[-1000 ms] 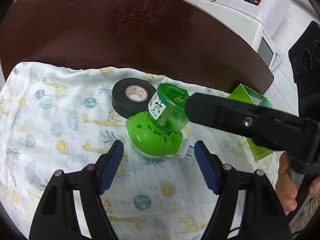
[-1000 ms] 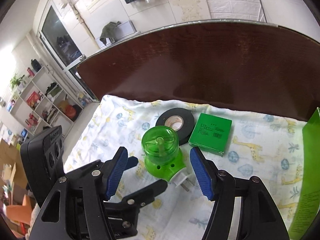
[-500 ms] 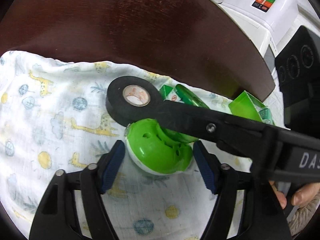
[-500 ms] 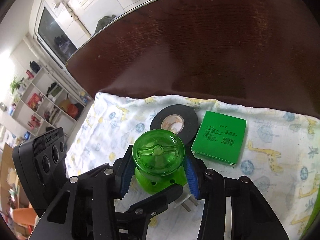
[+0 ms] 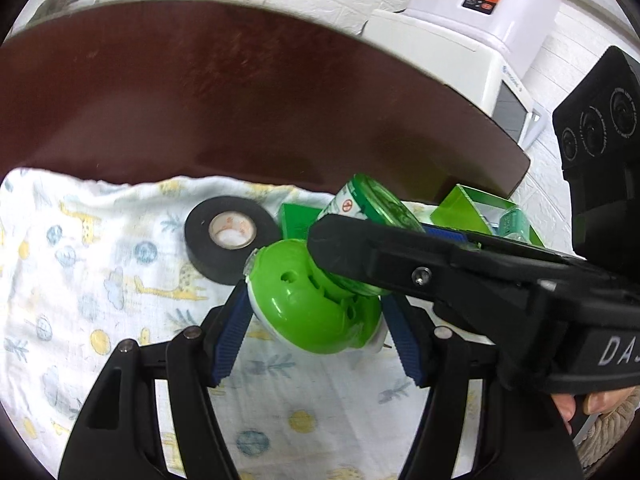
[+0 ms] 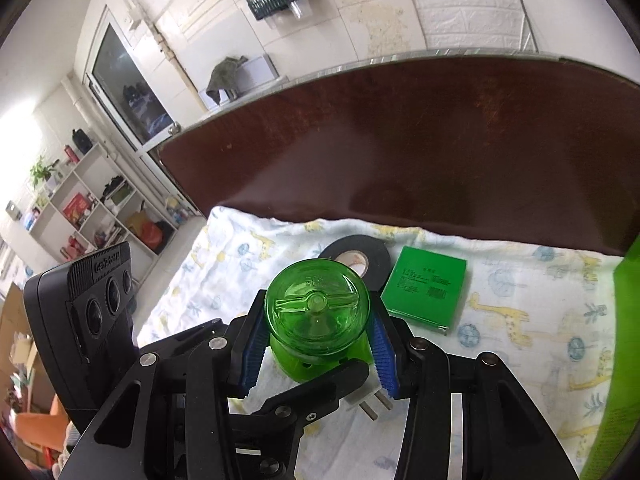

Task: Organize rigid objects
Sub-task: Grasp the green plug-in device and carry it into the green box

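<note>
A green plug-in repellent device hangs tilted just above the giraffe-print cloth point(image 5: 100, 280), held from two sides. My left gripper point(image 5: 316, 314) is shut on its light green base point(image 5: 308, 316). The clear green bottle point(image 6: 316, 312) on top sits between the blue pads of my right gripper point(image 6: 318, 342), which is shut on it. In the left wrist view the right gripper's black finger point(image 5: 420, 256) crosses in front of the bottle point(image 5: 372, 200). The device's two plug prongs point(image 6: 372, 404) stick out below.
A black tape roll point(image 5: 232, 236) lies on the cloth just behind the device. Beside it lies a flat green box point(image 6: 426, 286). An open green carton point(image 5: 472, 208) stands at the right. The dark brown table point(image 5: 240, 100) stretches beyond, with a white appliance point(image 5: 480, 20) past it.
Both grippers came in around the device and shut, the left on the base and the right on the bottle. The device has risen a little and tilted.
</note>
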Available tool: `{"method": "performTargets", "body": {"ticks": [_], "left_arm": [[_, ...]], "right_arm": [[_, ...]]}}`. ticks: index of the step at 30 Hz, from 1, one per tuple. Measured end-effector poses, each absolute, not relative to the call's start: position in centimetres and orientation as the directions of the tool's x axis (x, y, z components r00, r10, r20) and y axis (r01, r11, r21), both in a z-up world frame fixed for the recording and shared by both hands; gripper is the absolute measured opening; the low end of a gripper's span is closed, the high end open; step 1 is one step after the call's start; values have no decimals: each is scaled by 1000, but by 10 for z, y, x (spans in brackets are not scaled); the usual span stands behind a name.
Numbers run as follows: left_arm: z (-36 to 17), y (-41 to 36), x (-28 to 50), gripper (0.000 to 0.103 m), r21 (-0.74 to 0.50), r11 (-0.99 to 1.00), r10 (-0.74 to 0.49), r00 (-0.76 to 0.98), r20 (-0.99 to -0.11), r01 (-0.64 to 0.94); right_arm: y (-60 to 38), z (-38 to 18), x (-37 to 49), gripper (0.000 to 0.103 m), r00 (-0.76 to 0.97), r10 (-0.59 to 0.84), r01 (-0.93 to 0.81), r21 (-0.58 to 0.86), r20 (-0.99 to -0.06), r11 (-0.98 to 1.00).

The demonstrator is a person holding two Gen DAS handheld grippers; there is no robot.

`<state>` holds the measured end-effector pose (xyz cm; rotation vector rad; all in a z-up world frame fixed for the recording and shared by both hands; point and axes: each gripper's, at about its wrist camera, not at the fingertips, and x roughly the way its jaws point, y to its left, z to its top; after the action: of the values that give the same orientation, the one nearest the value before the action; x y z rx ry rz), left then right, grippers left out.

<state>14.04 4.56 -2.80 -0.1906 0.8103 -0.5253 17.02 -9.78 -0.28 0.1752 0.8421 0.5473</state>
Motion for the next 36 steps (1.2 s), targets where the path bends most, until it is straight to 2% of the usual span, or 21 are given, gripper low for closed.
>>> {"method": "performTargets", "body": {"ticks": [9,19,28,36], "left_arm": [[9,-10,115,64,-282,839,-530,586,-613,465],[38,-118,101,64,-215,776,-586,552,-593,593],[35,-208,95,64,-184,707,-614,465,-638,683],[18,-248,101,64,-177,680,-608,412,-679,712]], "right_arm": [[-149,30,128,48,628,511,-367,356,-586,859],[-247,58,77,48,745,440,-279,366,-502,888],[-337,48,53,48,798,360,-164,402,-483,901],[-391,26,59,48,807,338,-98,455,-484,885]]}}
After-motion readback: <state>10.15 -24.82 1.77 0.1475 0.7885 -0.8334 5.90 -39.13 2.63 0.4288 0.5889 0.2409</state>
